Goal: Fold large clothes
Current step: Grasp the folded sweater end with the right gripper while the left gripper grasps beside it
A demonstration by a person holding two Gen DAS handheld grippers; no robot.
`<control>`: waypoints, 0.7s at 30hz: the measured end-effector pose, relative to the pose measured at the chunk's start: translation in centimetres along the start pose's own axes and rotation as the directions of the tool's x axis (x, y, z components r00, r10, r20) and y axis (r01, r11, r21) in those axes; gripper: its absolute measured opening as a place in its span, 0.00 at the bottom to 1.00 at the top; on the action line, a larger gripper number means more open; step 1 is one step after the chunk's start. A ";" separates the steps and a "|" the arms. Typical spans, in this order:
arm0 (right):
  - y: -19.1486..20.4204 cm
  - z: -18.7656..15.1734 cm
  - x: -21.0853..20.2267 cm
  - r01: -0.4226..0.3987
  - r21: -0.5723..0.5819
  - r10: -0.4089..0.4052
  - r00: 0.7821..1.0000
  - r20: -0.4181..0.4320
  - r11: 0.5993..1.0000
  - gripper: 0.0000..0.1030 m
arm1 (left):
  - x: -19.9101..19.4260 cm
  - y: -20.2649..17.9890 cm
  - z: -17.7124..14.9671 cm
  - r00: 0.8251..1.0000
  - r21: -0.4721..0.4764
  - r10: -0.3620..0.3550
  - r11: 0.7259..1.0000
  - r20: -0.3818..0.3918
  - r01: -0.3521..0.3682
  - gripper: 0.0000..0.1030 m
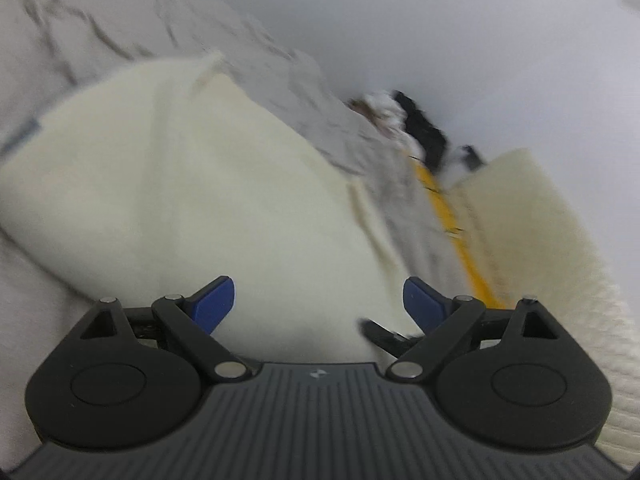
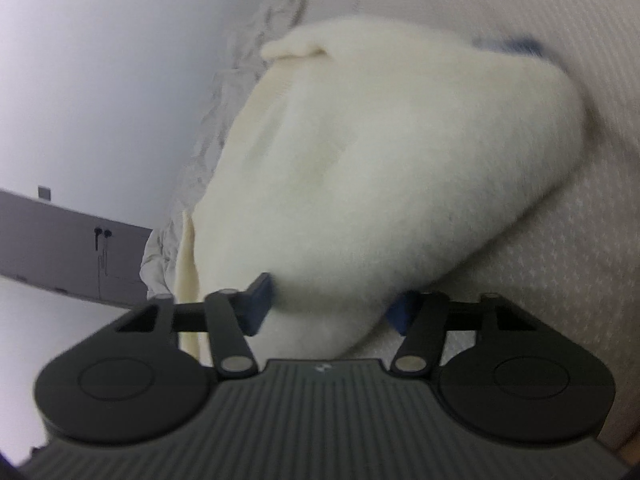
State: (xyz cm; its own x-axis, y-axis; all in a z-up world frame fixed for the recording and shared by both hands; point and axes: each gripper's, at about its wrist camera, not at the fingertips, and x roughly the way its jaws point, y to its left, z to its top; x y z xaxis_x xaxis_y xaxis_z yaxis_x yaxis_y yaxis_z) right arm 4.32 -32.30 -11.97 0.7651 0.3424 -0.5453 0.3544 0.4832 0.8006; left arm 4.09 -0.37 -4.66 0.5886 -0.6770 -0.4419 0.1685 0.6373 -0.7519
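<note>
A cream fleece garment (image 2: 380,168) is lying bunched on a white textured bed (image 2: 560,260), its bulk spreading away from both cameras toward a crumpled grey-white sheet (image 1: 120,12) at the wall side. The right claw (image 2: 332,304) is clenching on the garment's near edge, with the fabric bulging between its blue pads (image 2: 258,304) and both pads pressing into it. The left claw (image 1: 318,300) is standing released, its blue pads (image 1: 214,300) spread wide over the garment's near edge and nothing pinched between them. Beyond the garment on its right in the left wrist view, a yellow strip (image 1: 448,216) is running beside a ribbed cream cloth (image 1: 552,240), with a blurred black-and-white object (image 1: 404,120) at the strip's far end.
</note>
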 end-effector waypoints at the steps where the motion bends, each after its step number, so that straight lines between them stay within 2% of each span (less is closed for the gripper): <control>1: 0.3 0.0 -0.2 -0.008 -0.016 0.009 1.000 0.006 1.000 0.50 | 0.3 0.1 -0.2 0.999 -0.016 -0.031 0.999 -0.022 0.031 0.91; 4: 0.6 0.7 -0.6 -0.047 -0.037 0.048 0.999 0.021 0.998 0.44 | 1.7 0.8 -0.7 0.989 -0.091 -0.108 0.991 -0.102 0.099 0.91; 9: 1.1 1.2 -1.2 -0.121 -0.067 0.125 0.991 0.052 0.990 0.38 | 4.0 3.1 -1.7 0.981 -0.245 -0.098 0.968 -0.165 0.055 0.91; 12: 1.3 1.4 -1.4 -0.145 -0.083 0.151 0.986 0.067 0.986 0.37 | 4.3 5.2 -1.9 0.990 -0.357 -0.055 0.934 -0.133 0.004 0.91; 15: 1.0 1.6 -1.5 -0.157 -0.073 0.162 0.984 0.072 0.985 0.37 | 3.7 7.8 -2.1 0.998 -0.502 -0.020 0.864 -0.059 -0.012 0.90; 18: 0.9 1.8 -1.0 -0.154 -0.050 0.157 0.985 0.069 0.987 0.37 | 2.4 9.7 -2.2 0.999 -0.598 0.025 0.801 0.020 -0.008 0.90; 20: 0.5 1.8 -1.0 -0.152 -0.029 0.153 0.986 0.066 0.988 0.37 | 1.6 10.3 -1.9 0.997 -0.625 0.046 0.781 0.068 0.007 0.88; 21: 0.4 1.8 -0.9 -0.153 -0.015 0.153 0.986 0.065 0.988 0.37 | 1.3 10.3 -1.9 0.995 -0.623 0.061 0.782 0.085 0.005 0.87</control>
State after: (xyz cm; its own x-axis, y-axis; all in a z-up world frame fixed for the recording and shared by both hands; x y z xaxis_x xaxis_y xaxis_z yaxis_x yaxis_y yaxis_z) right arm 4.71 -33.94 -10.71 0.8438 0.3592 -0.3987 0.2253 0.4372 0.8707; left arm 5.10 4.62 -13.91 0.6627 -0.6032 -0.4438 -0.3581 0.2653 -0.8952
